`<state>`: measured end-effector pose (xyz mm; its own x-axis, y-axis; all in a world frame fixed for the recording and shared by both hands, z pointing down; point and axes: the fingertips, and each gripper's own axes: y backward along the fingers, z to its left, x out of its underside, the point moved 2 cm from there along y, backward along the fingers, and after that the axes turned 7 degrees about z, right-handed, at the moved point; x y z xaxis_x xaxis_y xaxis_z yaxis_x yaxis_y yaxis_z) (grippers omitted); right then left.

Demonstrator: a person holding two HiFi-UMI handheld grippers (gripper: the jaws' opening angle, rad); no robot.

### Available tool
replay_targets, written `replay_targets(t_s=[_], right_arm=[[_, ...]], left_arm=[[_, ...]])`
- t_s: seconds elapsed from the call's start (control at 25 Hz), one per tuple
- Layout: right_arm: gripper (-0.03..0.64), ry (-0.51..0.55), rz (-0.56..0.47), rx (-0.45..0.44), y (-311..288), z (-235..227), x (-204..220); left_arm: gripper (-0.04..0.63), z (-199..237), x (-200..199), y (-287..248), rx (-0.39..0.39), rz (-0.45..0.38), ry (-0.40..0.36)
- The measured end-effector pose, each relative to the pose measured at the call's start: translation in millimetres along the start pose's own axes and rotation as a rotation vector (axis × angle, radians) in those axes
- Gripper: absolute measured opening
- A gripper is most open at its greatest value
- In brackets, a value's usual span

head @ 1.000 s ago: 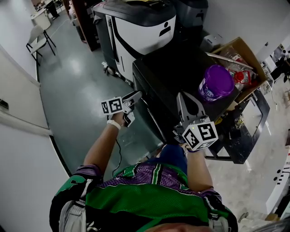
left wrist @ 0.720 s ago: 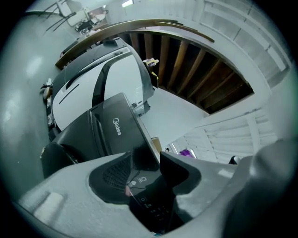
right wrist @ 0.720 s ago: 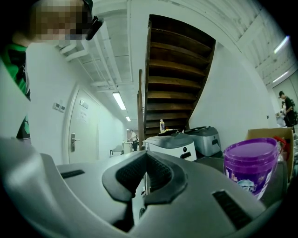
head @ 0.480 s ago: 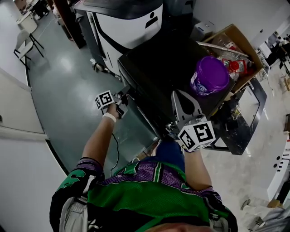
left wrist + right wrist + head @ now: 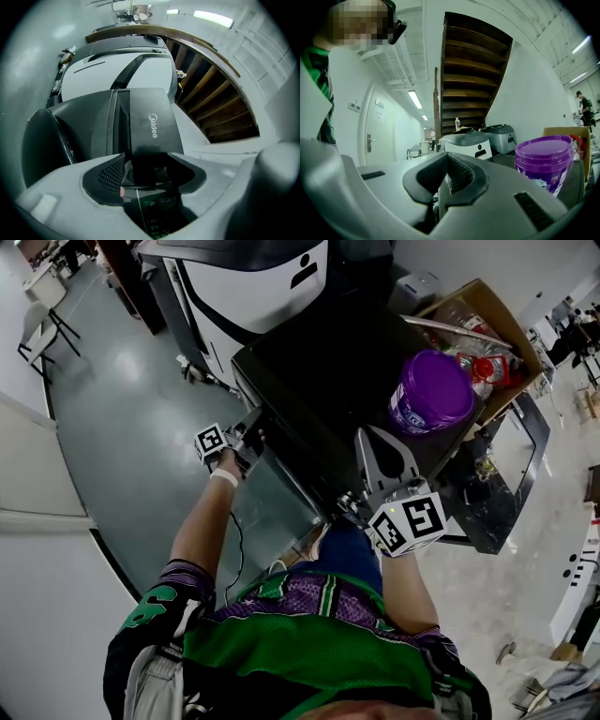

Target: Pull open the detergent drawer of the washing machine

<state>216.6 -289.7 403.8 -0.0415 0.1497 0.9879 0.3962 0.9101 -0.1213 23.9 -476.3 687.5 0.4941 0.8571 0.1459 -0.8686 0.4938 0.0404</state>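
- Left gripper view shows the detergent drawer (image 5: 149, 126), the dark panel with the logo, at the upper front corner of the washing machine (image 5: 319, 371); it looks not yet pulled out.
- Your left gripper (image 5: 145, 165) has just been opening its jaws; they stand wide, with the drawer's front between them, not pressing.
- Best, I think: reach past the drawer's edge, close firmly, then pull straight back and level.
- Your right gripper (image 5: 447, 171) is pressed together and empty, over the machine's top near the purple tub (image 5: 431, 395); keep it apart.
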Motion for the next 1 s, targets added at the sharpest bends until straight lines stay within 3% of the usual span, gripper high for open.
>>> replay_targets(t_s=[0.4,1.0], right_arm=[[0.0,-0.007,0.025,0.018,-0.1,-7.7,10.2],[0.0,-0.005,0.04,0.014,-0.9,-1.0,9.8]], left_arm=[[0.272,-7.5,-0.8,-8.9,0.201,-0.011,0.081],[0.272,-10.9,0.4,-8.4,0.162,-0.01,0.082]])
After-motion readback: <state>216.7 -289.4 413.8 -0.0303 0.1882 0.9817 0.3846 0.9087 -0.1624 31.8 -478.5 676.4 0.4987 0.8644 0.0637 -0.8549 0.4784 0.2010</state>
